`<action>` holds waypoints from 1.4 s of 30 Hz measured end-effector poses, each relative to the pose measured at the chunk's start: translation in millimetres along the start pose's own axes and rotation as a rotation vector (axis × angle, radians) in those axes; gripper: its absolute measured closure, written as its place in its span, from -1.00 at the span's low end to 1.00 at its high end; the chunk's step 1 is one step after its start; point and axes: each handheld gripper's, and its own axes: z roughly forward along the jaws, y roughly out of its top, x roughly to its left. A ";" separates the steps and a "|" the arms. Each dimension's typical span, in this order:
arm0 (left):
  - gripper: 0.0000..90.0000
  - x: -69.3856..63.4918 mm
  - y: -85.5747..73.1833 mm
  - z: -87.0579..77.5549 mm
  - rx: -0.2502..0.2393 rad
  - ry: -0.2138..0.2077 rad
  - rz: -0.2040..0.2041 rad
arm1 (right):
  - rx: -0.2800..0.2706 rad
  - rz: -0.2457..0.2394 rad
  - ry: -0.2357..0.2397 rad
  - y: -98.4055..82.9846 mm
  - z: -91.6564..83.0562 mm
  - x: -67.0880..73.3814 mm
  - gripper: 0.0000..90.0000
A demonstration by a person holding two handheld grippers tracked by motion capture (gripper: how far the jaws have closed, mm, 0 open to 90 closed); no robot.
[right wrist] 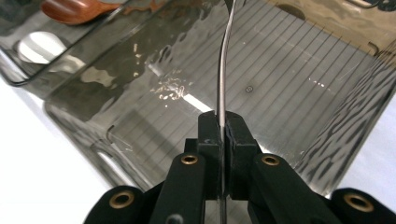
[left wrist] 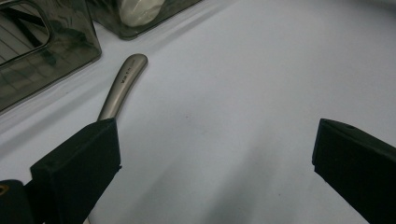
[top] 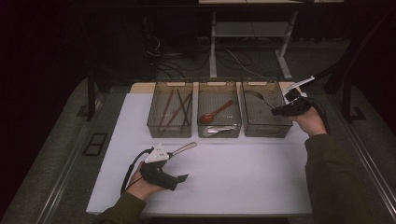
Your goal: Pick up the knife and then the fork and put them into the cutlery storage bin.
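Big white table mat (top: 233, 177) takes up most of the scene, with three smoky see-through bins in a row along its far edge. Left bin (top: 170, 114) has brown chopsticks (top: 173, 109) lying in it, the middle bin (top: 219, 115) has a reddish wooden spoon (top: 215, 112) plus a pale white spoon (top: 219, 130) near its front wall, and the right bin (top: 264, 114) has a ribbed floor and wavy walls.

The right gripper (top: 280, 111) sits at the right bin's right wall, its tongs squeezed tight on a metal fork (top: 261, 98). The fork is thin, shiny steel, gently curved, its handle pinched edge-on between the black pads (right wrist: 233, 135), its tines sticking out left over the inside of that bin, off the floor as far as I can see.

The left gripper (top: 175, 161) is over on the near left of the mat, tongs spread wide with nothing between them. A brushed metal utensil handle (left wrist: 122, 86) lies flat on the mat right by one pad (left wrist: 84, 163), with tiny lettering stamped on it; I can't tell what kind of utensil it is.
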 end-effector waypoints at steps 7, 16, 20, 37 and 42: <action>-1.00 0.0 -0.4 -0.3 -0.001 -0.002 -0.002 | 0.030 -0.006 -0.011 3.0 10.9 -2.8 0.92; -1.00 -0.5 -0.7 0.2 0.004 -0.008 -0.001 | 0.059 -0.002 -0.012 4.3 19.8 -2.0 0.92; -1.00 -0.3 -0.9 0.4 0.008 -0.009 -0.001 | 0.067 -0.001 -0.024 4.7 21.3 -2.6 0.92; -1.00 -0.5 -1.4 1.0 0.012 -0.016 -0.002 | 0.015 -0.007 -0.057 5.3 19.2 -0.4 0.35; -1.00 0.3 -1.5 0.0 0.011 -0.011 -0.005 | -0.051 0.002 -0.038 3.7 5.3 4.0 0.09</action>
